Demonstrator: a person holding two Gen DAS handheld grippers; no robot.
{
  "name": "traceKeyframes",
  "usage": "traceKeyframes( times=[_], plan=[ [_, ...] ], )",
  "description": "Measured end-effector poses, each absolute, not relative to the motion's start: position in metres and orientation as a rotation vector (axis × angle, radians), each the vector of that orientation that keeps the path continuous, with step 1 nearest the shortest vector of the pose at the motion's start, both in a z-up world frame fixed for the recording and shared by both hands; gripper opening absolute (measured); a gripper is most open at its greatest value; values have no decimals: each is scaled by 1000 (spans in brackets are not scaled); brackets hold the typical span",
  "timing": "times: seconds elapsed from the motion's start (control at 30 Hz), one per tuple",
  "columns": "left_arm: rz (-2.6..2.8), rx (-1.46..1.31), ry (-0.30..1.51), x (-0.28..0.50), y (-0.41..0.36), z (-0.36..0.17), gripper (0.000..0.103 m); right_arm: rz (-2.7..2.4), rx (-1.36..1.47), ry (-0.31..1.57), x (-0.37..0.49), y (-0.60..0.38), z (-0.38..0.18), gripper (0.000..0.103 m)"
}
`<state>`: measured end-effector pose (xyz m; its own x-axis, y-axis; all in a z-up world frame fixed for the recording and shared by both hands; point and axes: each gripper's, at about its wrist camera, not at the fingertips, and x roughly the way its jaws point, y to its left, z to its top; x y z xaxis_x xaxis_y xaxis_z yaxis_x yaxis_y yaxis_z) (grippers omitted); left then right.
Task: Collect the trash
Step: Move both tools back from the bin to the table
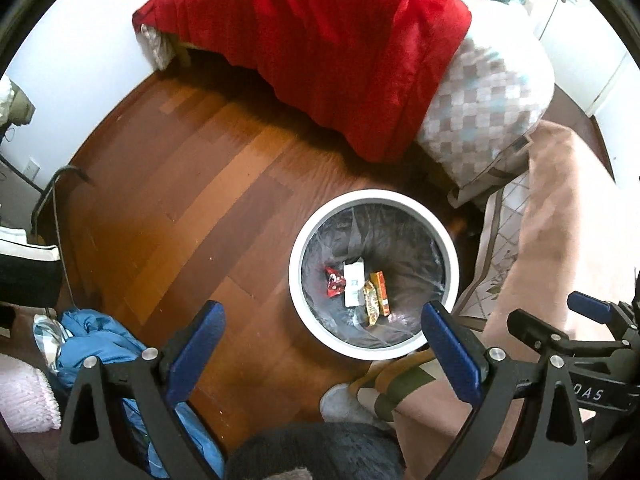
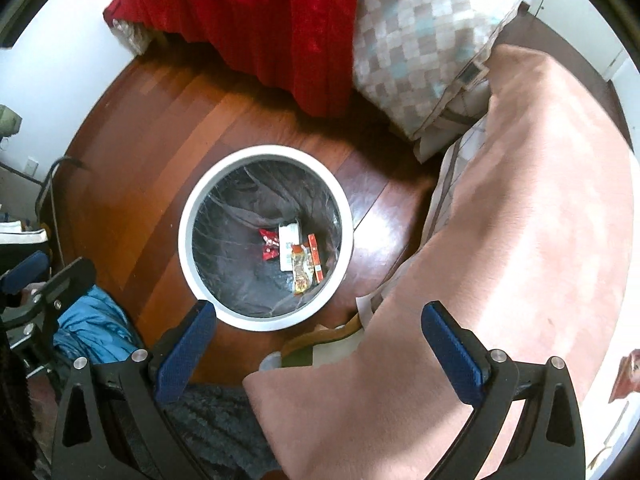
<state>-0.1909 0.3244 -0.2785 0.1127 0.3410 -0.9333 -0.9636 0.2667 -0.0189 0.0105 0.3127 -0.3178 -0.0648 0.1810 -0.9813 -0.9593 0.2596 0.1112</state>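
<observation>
Trash lies at the bottom of the white round bin (image 1: 374,276), which stands on the wooden floor (image 1: 168,200) just beside the pink blanket (image 2: 520,220) and near the red cover (image 1: 320,52) hanging off the bed: a red wrapper (image 1: 334,281), a white box (image 1: 354,283), an orange box (image 1: 382,293) and a yellow patterned wrapper (image 1: 371,304), packed side by side on the dark liner. Left gripper (image 1: 322,354) hovers above the bin's near rim with its blue-padded jaws spread wide and nothing between them. Right gripper (image 2: 318,350) hangs likewise, fully parted and empty-handed, partly over the pink blanket, with a blue garment (image 2: 94,328) crumpled on the floor to its left.
</observation>
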Motion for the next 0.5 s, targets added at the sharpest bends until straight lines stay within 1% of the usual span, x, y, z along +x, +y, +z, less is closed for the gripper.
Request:
traceKeyframes(
  times=[0.2,0.5],
  plan=[
    [1112,-728,944,-188,302,-235,100,1178,-733,1234,18,290,-271,103],
    [1076,-644,847,-169,264,-174,100,1215,-487,1177,42,233,-183,103]
  ],
)
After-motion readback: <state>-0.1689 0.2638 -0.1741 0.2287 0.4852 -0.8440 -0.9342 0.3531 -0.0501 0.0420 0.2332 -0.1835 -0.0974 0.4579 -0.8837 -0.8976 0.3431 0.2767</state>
